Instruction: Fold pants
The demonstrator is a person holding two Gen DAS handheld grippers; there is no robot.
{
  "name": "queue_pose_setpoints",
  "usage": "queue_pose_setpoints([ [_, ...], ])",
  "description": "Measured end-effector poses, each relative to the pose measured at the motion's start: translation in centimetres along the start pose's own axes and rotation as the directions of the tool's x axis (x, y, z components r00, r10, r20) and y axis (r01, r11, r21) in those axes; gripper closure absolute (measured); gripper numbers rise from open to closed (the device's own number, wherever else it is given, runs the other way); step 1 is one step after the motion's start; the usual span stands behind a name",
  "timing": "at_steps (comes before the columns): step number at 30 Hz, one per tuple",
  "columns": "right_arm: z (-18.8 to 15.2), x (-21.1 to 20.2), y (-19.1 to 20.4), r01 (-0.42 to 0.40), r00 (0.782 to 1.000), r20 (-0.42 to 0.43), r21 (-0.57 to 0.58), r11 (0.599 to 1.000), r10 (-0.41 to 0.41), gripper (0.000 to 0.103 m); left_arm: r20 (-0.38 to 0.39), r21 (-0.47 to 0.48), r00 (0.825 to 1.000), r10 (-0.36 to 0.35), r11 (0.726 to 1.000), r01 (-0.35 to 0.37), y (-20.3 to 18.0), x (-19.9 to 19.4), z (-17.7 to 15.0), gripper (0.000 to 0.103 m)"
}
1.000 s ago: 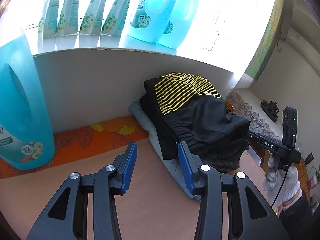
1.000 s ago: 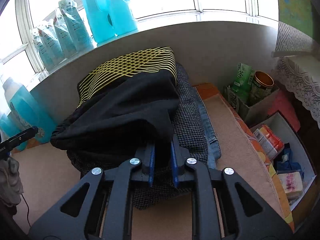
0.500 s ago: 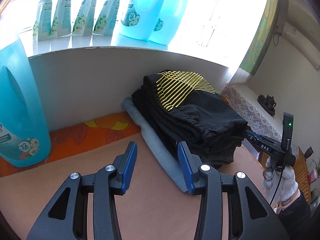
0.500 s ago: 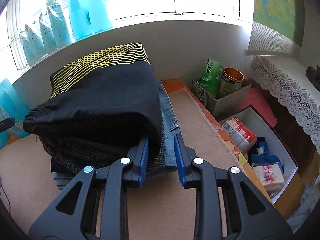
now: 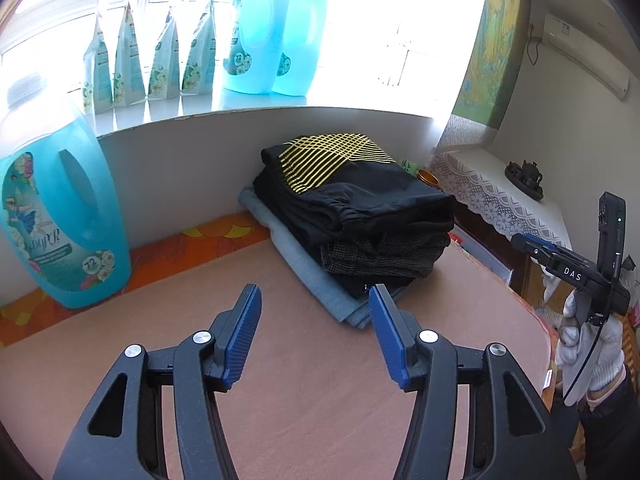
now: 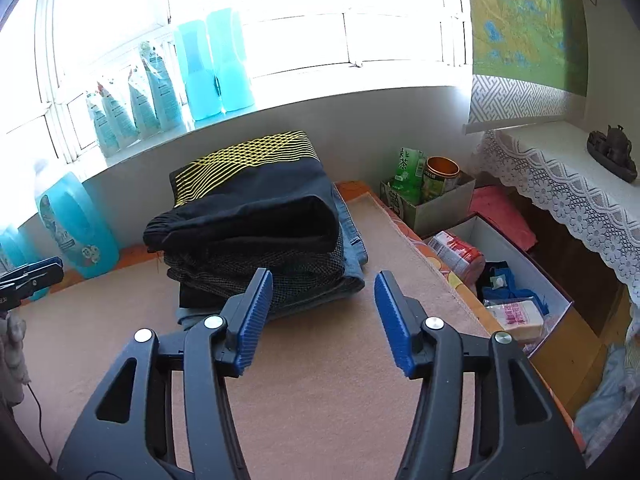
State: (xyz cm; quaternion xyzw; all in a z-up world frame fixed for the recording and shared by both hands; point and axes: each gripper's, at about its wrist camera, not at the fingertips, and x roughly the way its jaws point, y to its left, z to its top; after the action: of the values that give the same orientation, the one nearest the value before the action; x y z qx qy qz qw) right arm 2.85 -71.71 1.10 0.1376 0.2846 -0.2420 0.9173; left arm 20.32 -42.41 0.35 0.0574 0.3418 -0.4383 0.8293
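Folded black pants with yellow stripes [image 5: 360, 184] lie on top of a stack of folded clothes by the grey wall; they also show in the right wrist view [image 6: 256, 196]. Under them lie a dark checked garment [image 6: 256, 268] and blue jeans [image 5: 304, 264]. My left gripper [image 5: 316, 316] is open and empty, held back from the stack's near corner. My right gripper [image 6: 324, 304] is open and empty, just in front of the stack. The right gripper also shows at the right edge of the left wrist view [image 5: 560, 264].
A big blue detergent bottle [image 5: 60, 224] stands at the left on the pink table mat [image 5: 312, 392]. More bottles and pouches [image 5: 160, 64] line the windowsill. Right of the table are a cardboard box with tea tins [image 6: 432, 196] and an open box of packets [image 6: 500, 284].
The right gripper let go of the stack's cloth, opened wide and drew back. The left gripper also drew back from the stack and opened a little wider.
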Motion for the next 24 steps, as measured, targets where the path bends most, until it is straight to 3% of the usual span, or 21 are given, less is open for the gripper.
queue_pose_setpoints([
  [5,-1.7,-4.6,2.7,0.031,0.999,0.042,-0.049,0.998,-0.029,0.038,0.030,-0.002,1.000,-0.008,1.000,0.008,-1.2,-3.2,-1.7,0.041],
  [15,-6.0,-11.8,7.4,-0.004,0.994,0.108,-0.071,0.997,0.012,0.024,0.091,0.038,0.996,-0.012,0.999,0.009,-3.8,-9.3,-5.2,0.036],
  [17,-6.7,-12.9,8.0,-0.010,0.993,0.120,-0.072,0.997,0.019,0.017,0.093,0.050,0.996,0.006,0.999,-0.011,-4.4,-10.1,-6.0,0.027],
  [21,-8.1,-14.9,9.0,-0.019,0.988,0.149,-0.059,0.998,0.027,0.012,0.137,0.091,0.987,0.081,0.991,-0.094,-5.7,-12.1,-7.6,0.026],
  [24,-9.1,-16.1,9.5,-0.013,0.984,0.175,-0.048,0.999,0.021,0.000,0.146,0.072,0.987,0.072,0.994,-0.083,-6.0,-13.5,-8.7,0.020],
])
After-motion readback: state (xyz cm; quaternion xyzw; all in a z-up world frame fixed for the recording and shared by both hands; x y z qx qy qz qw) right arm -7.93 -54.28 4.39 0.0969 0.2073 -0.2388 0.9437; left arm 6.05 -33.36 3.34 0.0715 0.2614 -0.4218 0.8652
